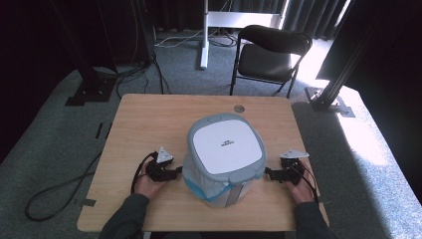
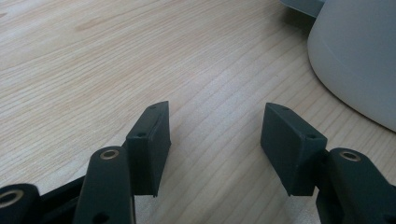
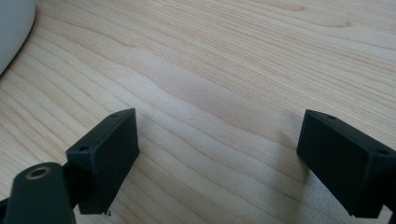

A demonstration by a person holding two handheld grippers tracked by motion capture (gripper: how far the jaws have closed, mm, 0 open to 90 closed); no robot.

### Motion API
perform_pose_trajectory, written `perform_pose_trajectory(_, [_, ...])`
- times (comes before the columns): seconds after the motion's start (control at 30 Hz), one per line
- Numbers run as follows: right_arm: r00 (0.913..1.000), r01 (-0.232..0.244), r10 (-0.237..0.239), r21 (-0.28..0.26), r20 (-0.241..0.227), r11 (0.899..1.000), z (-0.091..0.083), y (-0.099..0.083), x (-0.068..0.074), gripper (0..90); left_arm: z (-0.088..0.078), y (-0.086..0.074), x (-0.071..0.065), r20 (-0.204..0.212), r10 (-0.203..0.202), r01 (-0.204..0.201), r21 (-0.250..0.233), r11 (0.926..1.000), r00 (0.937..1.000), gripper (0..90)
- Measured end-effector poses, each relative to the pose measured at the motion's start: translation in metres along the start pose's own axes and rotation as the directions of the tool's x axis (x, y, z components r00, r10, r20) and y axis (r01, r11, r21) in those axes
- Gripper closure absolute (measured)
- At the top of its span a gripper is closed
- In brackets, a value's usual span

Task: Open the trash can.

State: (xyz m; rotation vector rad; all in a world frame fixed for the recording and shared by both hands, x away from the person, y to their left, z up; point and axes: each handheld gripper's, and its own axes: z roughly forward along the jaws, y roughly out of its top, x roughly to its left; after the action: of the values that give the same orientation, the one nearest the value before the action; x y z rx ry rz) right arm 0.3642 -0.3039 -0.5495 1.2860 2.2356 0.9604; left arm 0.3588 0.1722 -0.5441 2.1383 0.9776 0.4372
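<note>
Near the table's (image 1: pixel 149 114) front edge, the left gripper (image 1: pixel 178 172) and right gripper (image 1: pixel 267 173) lie low, pointing inward at the bin (image 1: pixel 225 158), both jaws spread wide, holding nothing.

The table (image 1: pixel 149 119) is pale wood with a fine streaked grain, smooth and faintly sheened. The bin (image 1: pixel 225 158) at its near edge looks like smooth plastic: a matt grey rim around a glossier white lid, with a thin, crinkled blue bag (image 1: pixel 201 185) bunched under the rim. The left gripper (image 2: pixel 215 140) and right gripper (image 3: pixel 217 158) have matt black plastic jaws with brassy metal rivets.
</note>
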Motion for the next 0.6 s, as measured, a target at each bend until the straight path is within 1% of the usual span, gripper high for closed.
perform_pose_trajectory(0.27, [1.0000, 0.002, -0.002, 0.001, -0.001, 1.000, 0.0001, 0.0002, -0.0004, 11.8, -0.0001, -0.0001, -0.0009, -0.008, -0.005, 0.005, 0.000, 1.0000, 1.0000, 42.6])
perform_pose_trajectory(0.6, [0.9998, -0.015, 0.015, 0.000, 0.015, 1.000, -0.0003, 0.0000, -0.0022, 12.4, -0.0015, -0.0006, -0.0011, -0.004, 0.002, -0.002, 0.005, 1.0000, 1.0000, 43.1])
